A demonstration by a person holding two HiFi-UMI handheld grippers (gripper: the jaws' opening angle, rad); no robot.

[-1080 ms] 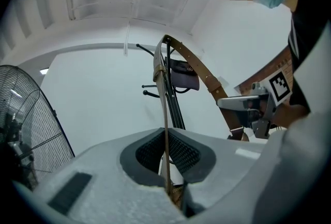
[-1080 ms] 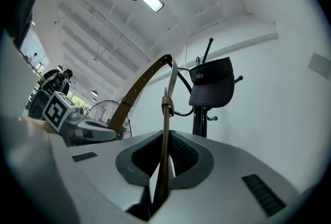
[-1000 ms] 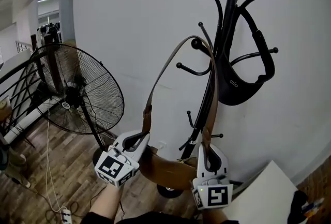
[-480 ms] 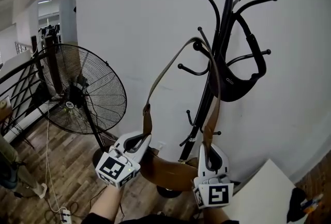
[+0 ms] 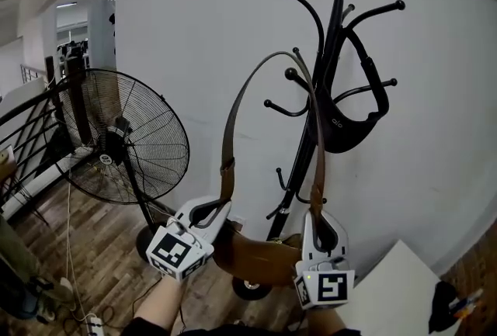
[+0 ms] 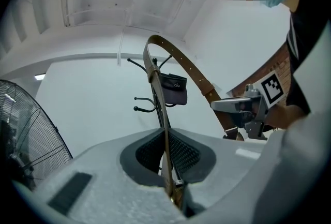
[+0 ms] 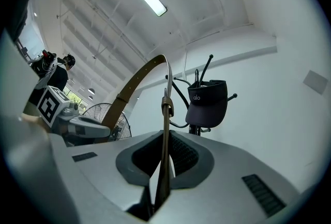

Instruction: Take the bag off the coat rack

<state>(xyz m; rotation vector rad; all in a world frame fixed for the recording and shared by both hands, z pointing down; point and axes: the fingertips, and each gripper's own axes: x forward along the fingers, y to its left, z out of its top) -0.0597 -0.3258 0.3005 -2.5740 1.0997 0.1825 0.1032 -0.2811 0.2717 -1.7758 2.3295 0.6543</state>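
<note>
A brown leather bag (image 5: 255,255) hangs low between my two grippers in front of the black coat rack (image 5: 330,55). Its long strap (image 5: 233,117) arches up, and the top of the loop sits just over a hook knob (image 5: 290,74); whether it still rests on the hook I cannot tell. My left gripper (image 5: 206,212) is shut on the strap's left side (image 6: 166,155). My right gripper (image 5: 320,230) is shut on the right side of the strap (image 7: 163,155). A black visor (image 5: 345,129) hangs on the rack.
A large pedestal fan (image 5: 128,142) stands left of the rack on the wooden floor, with a power strip (image 5: 93,322) and cable below it. A dark railing (image 5: 31,133) runs at far left. A white tabletop corner (image 5: 396,292) is at lower right. A white wall is behind the rack.
The strap's loop has risen a little and shifted left against the hook knob. Both grippers keep their hold on the strap and have drifted slightly right and down in view.
</note>
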